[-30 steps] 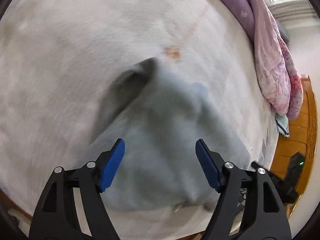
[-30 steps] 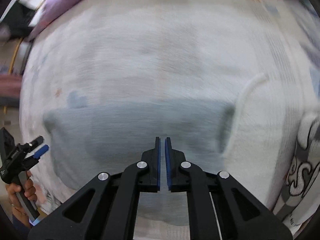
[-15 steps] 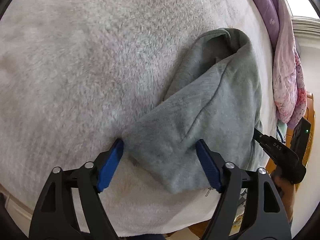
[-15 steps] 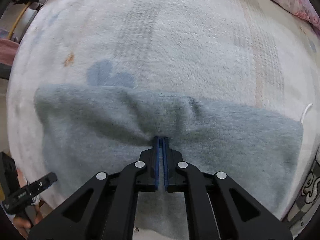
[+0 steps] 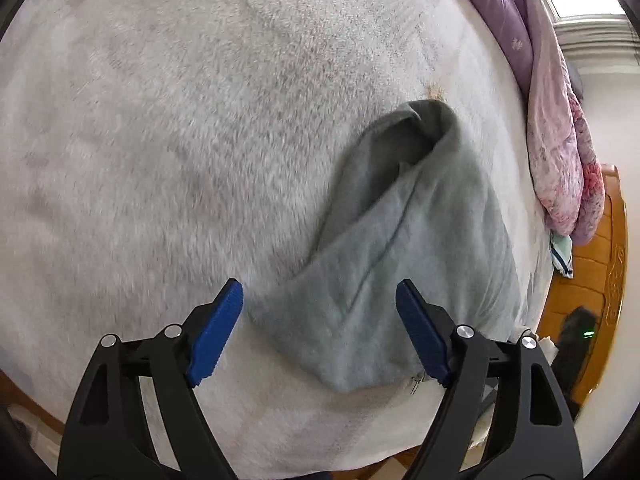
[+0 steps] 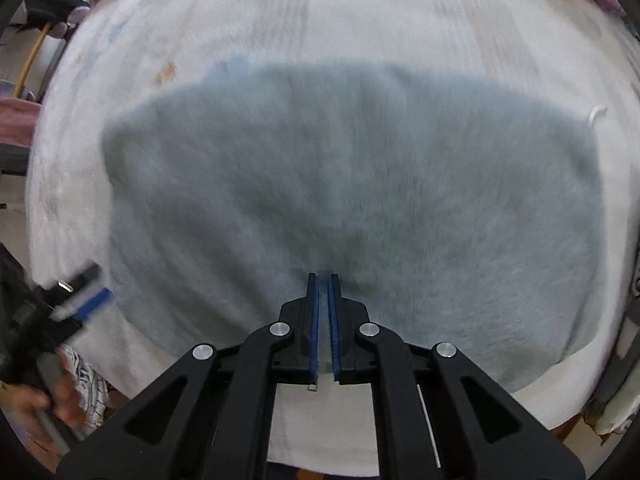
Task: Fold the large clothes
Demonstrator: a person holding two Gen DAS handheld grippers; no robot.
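Note:
A grey fleece garment [image 5: 404,248] lies folded on a white fluffy bed cover [image 5: 180,140]. In the left wrist view its near corner sits between my open left gripper [image 5: 319,312] fingers, which hold nothing. In the right wrist view the garment [image 6: 360,200] spreads wide across the bed, blurred. My right gripper [image 6: 323,280] has its jaws almost together, with a narrow gap, at the garment's near edge; whether cloth is pinched there does not show. The left gripper [image 6: 86,298] shows at the far left of that view.
A pink and purple quilt [image 5: 560,128] lies bunched along the bed's far right side. A wooden bed frame [image 5: 592,300] stands beyond it. A white cord [image 6: 598,112] lies at the garment's right end. The bed's near edge runs just below both grippers.
The left gripper has pulled back and left, so the garment lies more to its right. The right gripper has moved nearer over the garment, which now fills that view.

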